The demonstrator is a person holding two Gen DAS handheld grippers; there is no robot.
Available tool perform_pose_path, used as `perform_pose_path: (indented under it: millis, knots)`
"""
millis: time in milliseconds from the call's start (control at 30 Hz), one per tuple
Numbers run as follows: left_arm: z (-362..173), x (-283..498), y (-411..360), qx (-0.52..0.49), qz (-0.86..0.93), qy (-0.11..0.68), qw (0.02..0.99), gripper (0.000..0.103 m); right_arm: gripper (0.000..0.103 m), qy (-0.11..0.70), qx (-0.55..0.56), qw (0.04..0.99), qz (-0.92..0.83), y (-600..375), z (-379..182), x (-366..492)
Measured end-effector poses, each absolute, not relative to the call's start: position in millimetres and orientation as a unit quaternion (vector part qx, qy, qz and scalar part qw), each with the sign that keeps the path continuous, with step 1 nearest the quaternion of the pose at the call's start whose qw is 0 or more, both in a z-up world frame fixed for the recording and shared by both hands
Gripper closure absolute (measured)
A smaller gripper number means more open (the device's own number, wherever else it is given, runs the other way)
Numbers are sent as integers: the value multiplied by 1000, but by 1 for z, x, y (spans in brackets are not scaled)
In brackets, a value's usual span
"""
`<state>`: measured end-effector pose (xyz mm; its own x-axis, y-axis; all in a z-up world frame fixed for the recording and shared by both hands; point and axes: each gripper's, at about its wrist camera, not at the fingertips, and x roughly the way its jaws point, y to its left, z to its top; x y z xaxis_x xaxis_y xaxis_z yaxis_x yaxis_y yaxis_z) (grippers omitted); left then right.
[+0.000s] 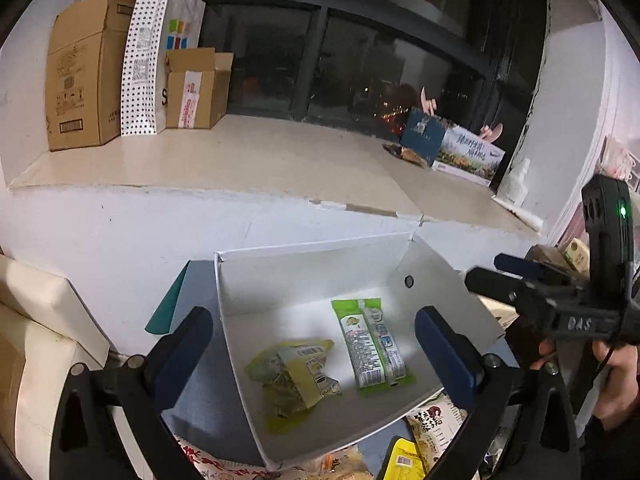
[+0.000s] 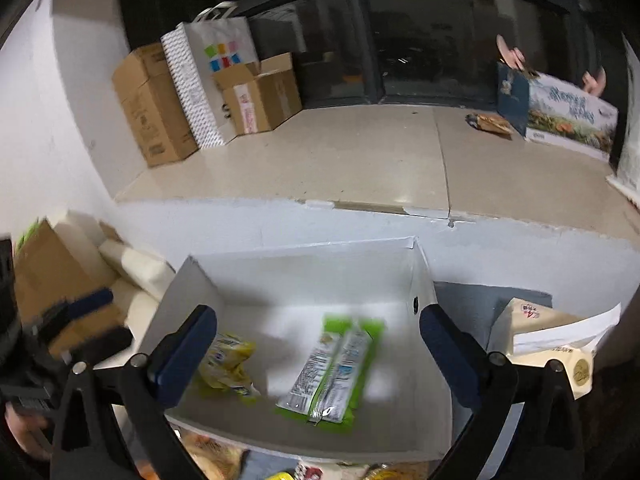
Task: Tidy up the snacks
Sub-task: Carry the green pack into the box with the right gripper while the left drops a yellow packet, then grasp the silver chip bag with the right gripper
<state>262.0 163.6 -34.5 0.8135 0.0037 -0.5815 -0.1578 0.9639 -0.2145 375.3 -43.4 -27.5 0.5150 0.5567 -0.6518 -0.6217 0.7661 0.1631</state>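
A dark window and a pale stone ledge [image 1: 248, 156] stacked with cartons fill the background. Below it, just ahead of both grippers, sits a white box [image 1: 316, 264] holding two snacks. Between the spread, empty jaws of the left gripper [image 1: 316, 360] lie a crumpled yellow-green pack [image 1: 292, 380] and a long green-edged silver pack [image 1: 370, 344], apart. The right gripper [image 2: 320, 356] also stands wide, nothing pinched.

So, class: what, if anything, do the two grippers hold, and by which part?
Nothing. Both the left gripper and right gripper have open, empty jaws.
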Motion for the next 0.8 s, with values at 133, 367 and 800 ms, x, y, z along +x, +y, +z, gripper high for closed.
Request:
perform_pose_path:
  millis: [133,367,800]
  knots:
    - [-27,243,162,-134,30,282,950,0,0,351,-20,860,369,-56,-21,357]
    - [-15,159,136,-99,10,198,975,0,0,307,2,866,393,-105,-2,291]
    - [-41,53,74,-87,-37,269,958,0,0,294,28,908,297,-236,-37,155]
